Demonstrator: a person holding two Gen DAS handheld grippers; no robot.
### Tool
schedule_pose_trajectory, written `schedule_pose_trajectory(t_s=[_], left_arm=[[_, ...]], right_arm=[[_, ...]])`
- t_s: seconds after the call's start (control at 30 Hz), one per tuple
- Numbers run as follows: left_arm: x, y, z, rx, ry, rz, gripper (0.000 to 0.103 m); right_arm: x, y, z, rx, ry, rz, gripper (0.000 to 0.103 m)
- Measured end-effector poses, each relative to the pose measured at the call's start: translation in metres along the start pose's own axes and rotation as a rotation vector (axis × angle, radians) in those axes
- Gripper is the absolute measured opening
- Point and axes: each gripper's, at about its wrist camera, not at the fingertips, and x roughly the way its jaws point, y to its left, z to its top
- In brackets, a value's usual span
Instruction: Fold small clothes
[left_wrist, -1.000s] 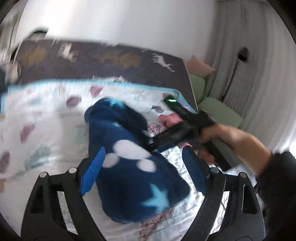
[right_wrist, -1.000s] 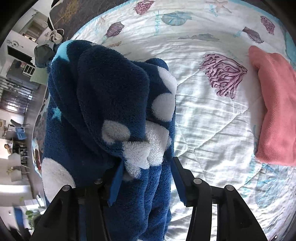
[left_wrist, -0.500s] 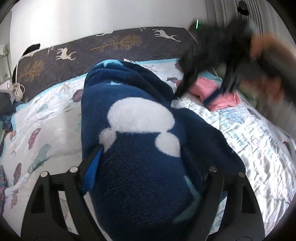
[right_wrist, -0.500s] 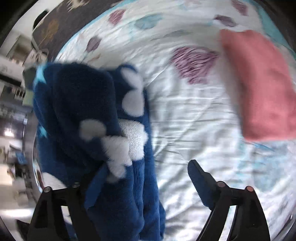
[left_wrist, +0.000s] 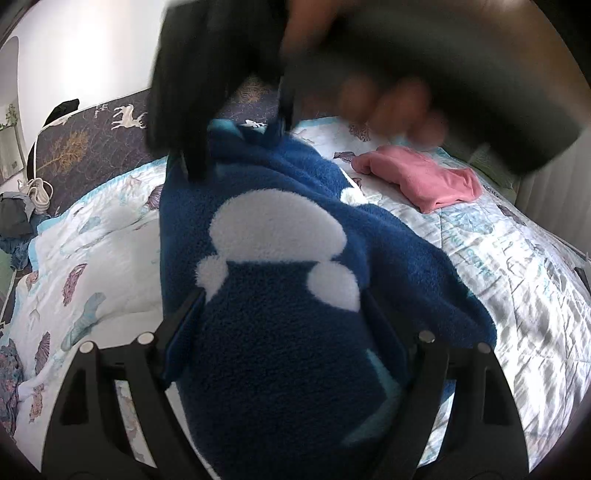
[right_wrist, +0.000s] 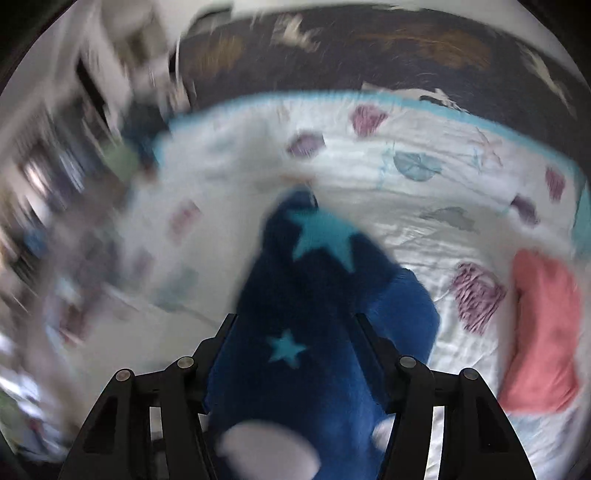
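The blue fleece garment (left_wrist: 280, 295), navy with white blobs and pale stars, hangs bunched above the shell-print quilt (left_wrist: 110, 236), held between both tools. The left gripper (left_wrist: 284, 332) has its 2 fingers pressed into a thick wad of the fleece, holding it. The right gripper (right_wrist: 295, 354) also appears clamped on a fold of it, though that view is badly smeared.

It looks soft, thick and light: it should drape and bulge rather than crease sharply, and the nap probably grips the pads well. Pinching a single hem or corner seems better than a wad, so the layers can fall flat.

The pink folded cloth (left_wrist: 421, 181) lies on the quilt to the right of the fleece, well apart. Left of the fleece the quilt is open, with its teal border (right_wrist: 295, 98) and the dark deer-print cover (left_wrist: 92, 136) beyond.
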Motion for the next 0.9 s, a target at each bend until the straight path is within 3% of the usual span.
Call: schedule_pose_trajectory(t_s=[0.07, 0.2, 0.27, 0.47, 0.53, 0.63, 0.7, 0.77, 0.9], left_arm=[[0.003, 0.009, 0.0, -0.036, 0.008, -0.021, 0.084], [0.006, 0.014, 0.0, -0.058, 0.009, -0.038, 0.084], [0.006, 0.01, -0.001, -0.045, 0.001, -0.025, 0.084], [0.007, 0.013, -0.003, -0.077, -0.011, -0.029, 0.084], [0.005, 0.01, -0.004, -0.061, -0.018, -0.03, 0.084], [0.002, 0.0, -0.005, -0.023, -0.032, -0.009, 0.085], [0.0, -0.002, -0.005, -0.022, -0.036, -0.002, 0.085], [0.0, -0.002, -0.004, -0.03, -0.035, -0.01, 0.086], [-0.002, -0.007, -0.005, -0.027, -0.041, -0.008, 0.086]], right_arm=[[0.026, 0.001, -0.001, -0.04, 0.049, -0.04, 0.064], [0.055, -0.025, -0.003, 0.091, 0.132, 0.075, 0.074], [0.057, -0.026, -0.008, 0.085, 0.143, 0.086, 0.074], [0.056, -0.004, -0.014, 0.031, 0.069, -0.055, 0.077], [0.047, -0.004, -0.011, 0.033, 0.053, -0.054, 0.077], [0.024, -0.02, 0.0, 0.141, 0.05, 0.027, 0.077], [0.002, -0.033, 0.005, 0.239, 0.01, 0.075, 0.077], [-0.014, -0.031, 0.014, 0.236, -0.033, 0.09, 0.077], [0.005, -0.015, 0.037, 0.182, 0.036, 0.0, 0.077]])
